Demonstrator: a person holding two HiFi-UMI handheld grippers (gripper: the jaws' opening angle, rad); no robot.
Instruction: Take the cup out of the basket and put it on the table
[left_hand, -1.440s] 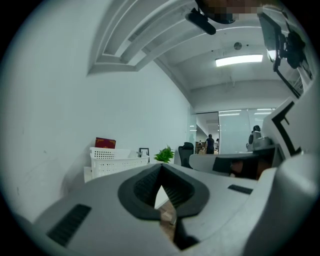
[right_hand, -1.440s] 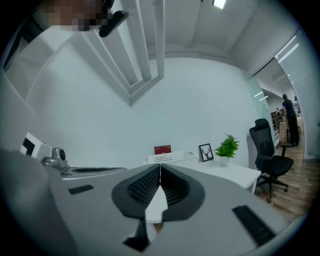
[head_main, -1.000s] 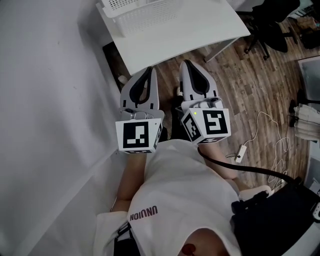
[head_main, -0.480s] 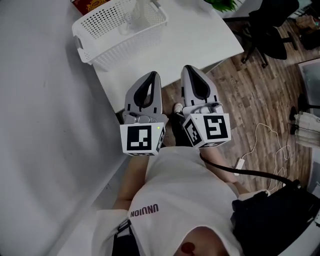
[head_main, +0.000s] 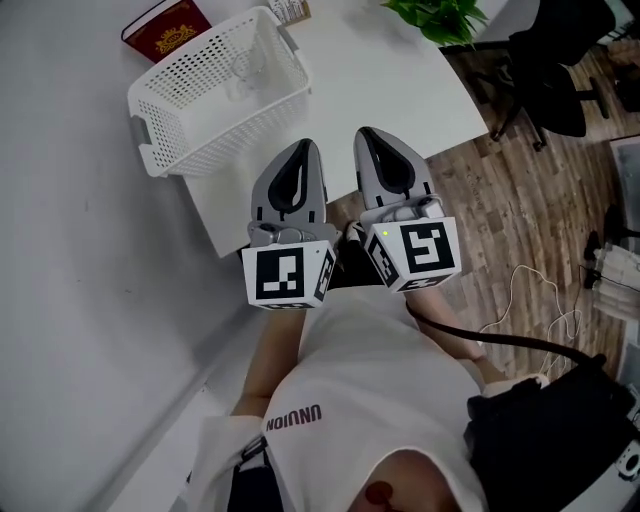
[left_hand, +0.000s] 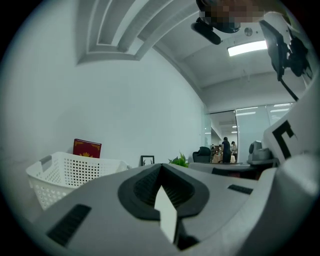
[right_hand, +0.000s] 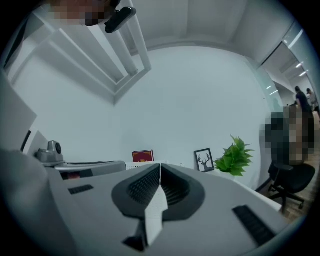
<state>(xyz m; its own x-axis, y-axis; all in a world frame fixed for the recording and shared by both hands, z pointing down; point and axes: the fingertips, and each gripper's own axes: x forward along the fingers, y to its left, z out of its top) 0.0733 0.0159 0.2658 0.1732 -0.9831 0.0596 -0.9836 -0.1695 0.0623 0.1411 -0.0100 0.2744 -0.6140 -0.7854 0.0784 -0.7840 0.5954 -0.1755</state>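
Note:
A white perforated basket (head_main: 205, 105) stands on the white table (head_main: 380, 80) near its left edge. Inside it I faintly make out a clear cup (head_main: 244, 70). My left gripper (head_main: 303, 146) and right gripper (head_main: 366, 133) hang side by side at the table's near edge, short of the basket. Both are shut with nothing between the jaws. In the left gripper view the basket (left_hand: 70, 172) sits ahead to the left of the shut left gripper (left_hand: 161, 165). The right gripper (right_hand: 160, 165) also shows its jaws pressed together.
A red book (head_main: 165, 27) leans at the wall behind the basket. A framed deer picture (right_hand: 203, 160) and a green plant (head_main: 435, 15) stand at the table's far end. An office chair (head_main: 560, 70) is on the wooden floor to the right, and cables (head_main: 520, 300) trail there.
Both grippers have advanced together from over the floor to the table's near edge. The basket, red book and plant have come fully into the head view.

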